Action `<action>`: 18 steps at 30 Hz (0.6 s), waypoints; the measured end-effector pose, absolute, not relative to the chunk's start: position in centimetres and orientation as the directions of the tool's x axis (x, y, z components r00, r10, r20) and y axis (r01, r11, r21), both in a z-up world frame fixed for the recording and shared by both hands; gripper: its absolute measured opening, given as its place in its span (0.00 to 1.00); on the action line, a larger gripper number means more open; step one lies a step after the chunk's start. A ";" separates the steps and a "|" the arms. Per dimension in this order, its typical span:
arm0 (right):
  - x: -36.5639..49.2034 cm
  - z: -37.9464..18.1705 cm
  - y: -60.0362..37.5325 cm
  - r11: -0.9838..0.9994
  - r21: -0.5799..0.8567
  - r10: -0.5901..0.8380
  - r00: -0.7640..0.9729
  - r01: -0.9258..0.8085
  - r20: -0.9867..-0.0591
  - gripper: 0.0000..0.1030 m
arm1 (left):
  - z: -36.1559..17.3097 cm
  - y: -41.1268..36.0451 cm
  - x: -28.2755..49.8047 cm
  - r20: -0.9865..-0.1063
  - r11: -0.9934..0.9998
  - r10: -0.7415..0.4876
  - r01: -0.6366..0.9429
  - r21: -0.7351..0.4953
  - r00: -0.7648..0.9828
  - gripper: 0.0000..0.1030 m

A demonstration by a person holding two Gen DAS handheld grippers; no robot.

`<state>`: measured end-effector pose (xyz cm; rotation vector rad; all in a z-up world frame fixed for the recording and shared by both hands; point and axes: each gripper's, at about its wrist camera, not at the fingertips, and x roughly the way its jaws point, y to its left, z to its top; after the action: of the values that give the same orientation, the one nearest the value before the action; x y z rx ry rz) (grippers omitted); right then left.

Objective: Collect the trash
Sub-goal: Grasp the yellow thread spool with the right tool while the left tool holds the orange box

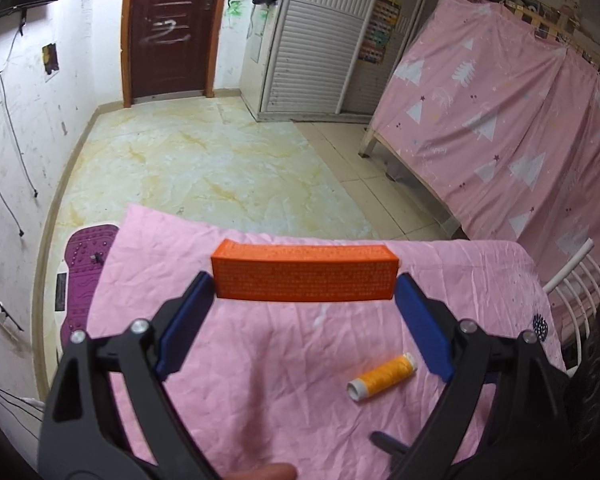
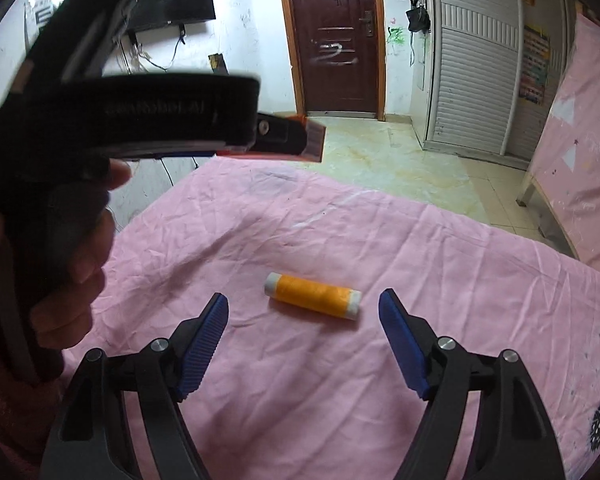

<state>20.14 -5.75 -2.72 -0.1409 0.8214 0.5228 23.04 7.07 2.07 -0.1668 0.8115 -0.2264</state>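
My left gripper (image 1: 304,280) is shut on a long orange box (image 1: 304,274), gripped end to end between its blue pads and held above the pink cloth (image 1: 260,360). The same box's end (image 2: 314,140) shows in the right wrist view, sticking out past the left gripper's black body. An orange thread spool (image 2: 312,296) with white ends lies on its side on the pink cloth (image 2: 420,240). My right gripper (image 2: 302,300) hovers just short of the spool, jaws wide apart, nothing between them. The spool (image 1: 382,376) also lies below the left gripper's right finger.
A person's hand (image 2: 72,272) holds the left gripper's handle. Beyond the cloth's far edge is marbled floor (image 1: 204,152), a dark red door (image 1: 168,28) and a white slatted wardrobe (image 1: 320,40). A pink curtain (image 1: 500,120) hangs at right, a purple mat (image 1: 84,276) lies at left.
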 end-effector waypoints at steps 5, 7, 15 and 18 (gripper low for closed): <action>21.4 -3.6 -4.8 0.879 0.062 0.351 0.554 -0.473 -0.755 0.69 | 2.1 7.0 23.0 -0.697 0.963 -0.260 0.128 -0.237 0.668 0.85; 21.8 -3.7 -4.7 0.882 0.059 0.345 0.555 -0.467 -0.757 0.69 | 2.0 7.0 22.9 -0.697 0.963 -0.260 0.126 -0.239 0.669 0.85; 23.3 -4.8 -4.7 0.899 0.093 0.328 0.518 -0.427 -0.790 0.67 | 1.8 7.1 23.0 -0.702 0.967 -0.248 0.123 -0.225 0.668 0.85; 23.5 -4.7 -4.9 0.905 0.077 0.312 0.532 -0.418 -0.787 0.50 | 1.6 7.1 23.1 -0.706 0.968 -0.242 0.118 -0.221 0.666 0.85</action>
<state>23.47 -4.92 -4.66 -0.1266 0.9114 0.4368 23.15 7.08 1.63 -0.1621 0.8181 -0.2042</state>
